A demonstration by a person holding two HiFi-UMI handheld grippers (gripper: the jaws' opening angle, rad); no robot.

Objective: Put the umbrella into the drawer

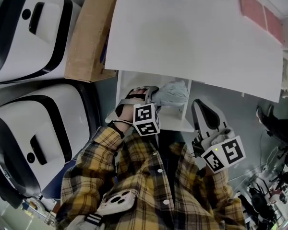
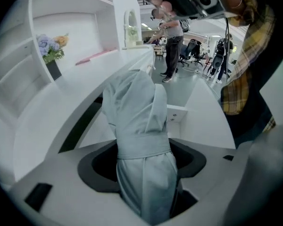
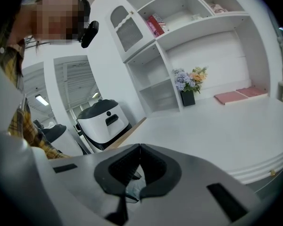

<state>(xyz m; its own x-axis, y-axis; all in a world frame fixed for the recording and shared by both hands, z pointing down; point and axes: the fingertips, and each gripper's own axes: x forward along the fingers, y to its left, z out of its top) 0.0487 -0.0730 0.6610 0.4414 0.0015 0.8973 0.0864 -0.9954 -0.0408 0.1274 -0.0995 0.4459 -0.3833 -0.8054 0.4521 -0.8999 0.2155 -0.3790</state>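
Left gripper view showed the left gripper (image 2: 144, 166) pinching the umbrella (image 2: 137, 112) below its strap (image 2: 144, 149) — soft, probably light, firmest there — drawer (image 2: 179, 113) at one o'clock; right gripper (image 3: 138, 147) jaws pressed together.

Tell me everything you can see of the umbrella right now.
The umbrella is folded: a pale grey-blue cloth bundle, cinched round its middle by a band of the same fabric. No handle shows. The left gripper is shut on it close to the band. It is held over the open white drawer under the desk; whether it touches the drawer cannot be told.
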